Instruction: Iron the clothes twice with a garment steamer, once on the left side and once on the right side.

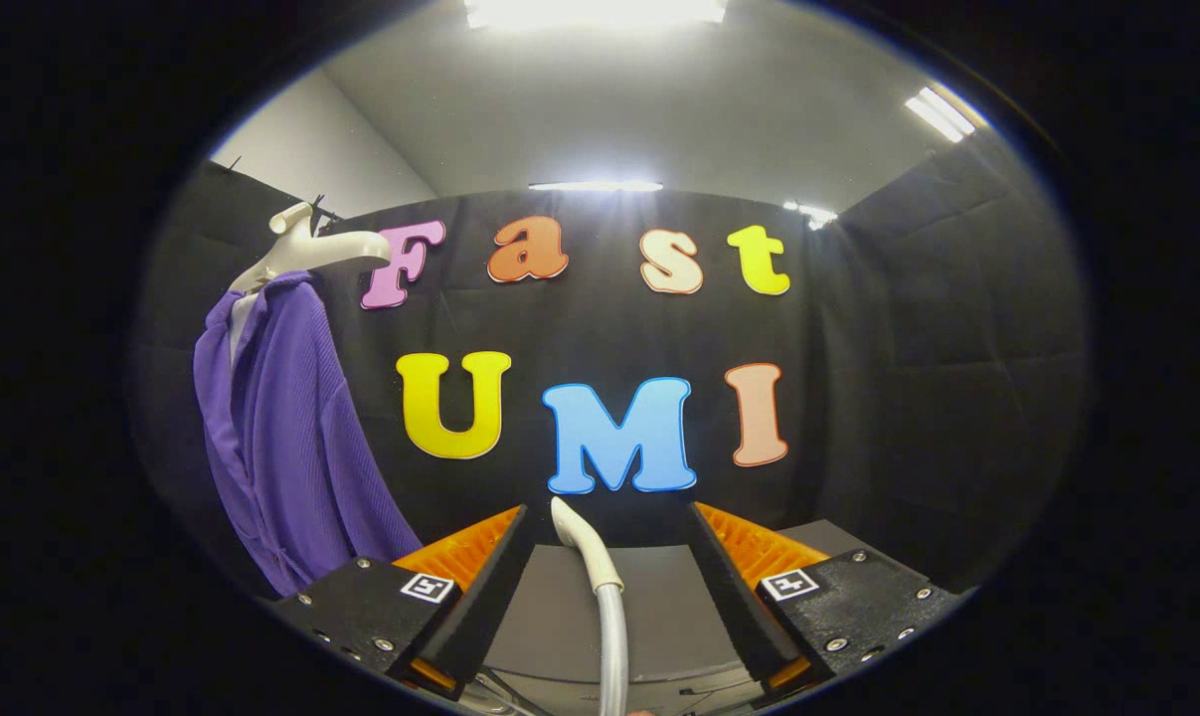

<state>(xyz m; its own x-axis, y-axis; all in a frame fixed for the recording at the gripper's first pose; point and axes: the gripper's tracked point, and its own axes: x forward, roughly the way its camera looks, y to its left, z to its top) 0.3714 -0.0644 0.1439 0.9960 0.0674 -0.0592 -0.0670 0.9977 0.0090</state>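
Black cloth wall (908, 398) ran round booth w/ grey ceiling (639, 109); strip lights (596, 10) glared overhead; grey tabletop (659, 607) below.

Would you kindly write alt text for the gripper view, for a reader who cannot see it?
The tool is open, its fingers spread either side of a garment steamer head on a pale hose, neither finger touching it. Off to the left beyond the fingers, a purple garment hangs from a cream hanger against the black booth wall.
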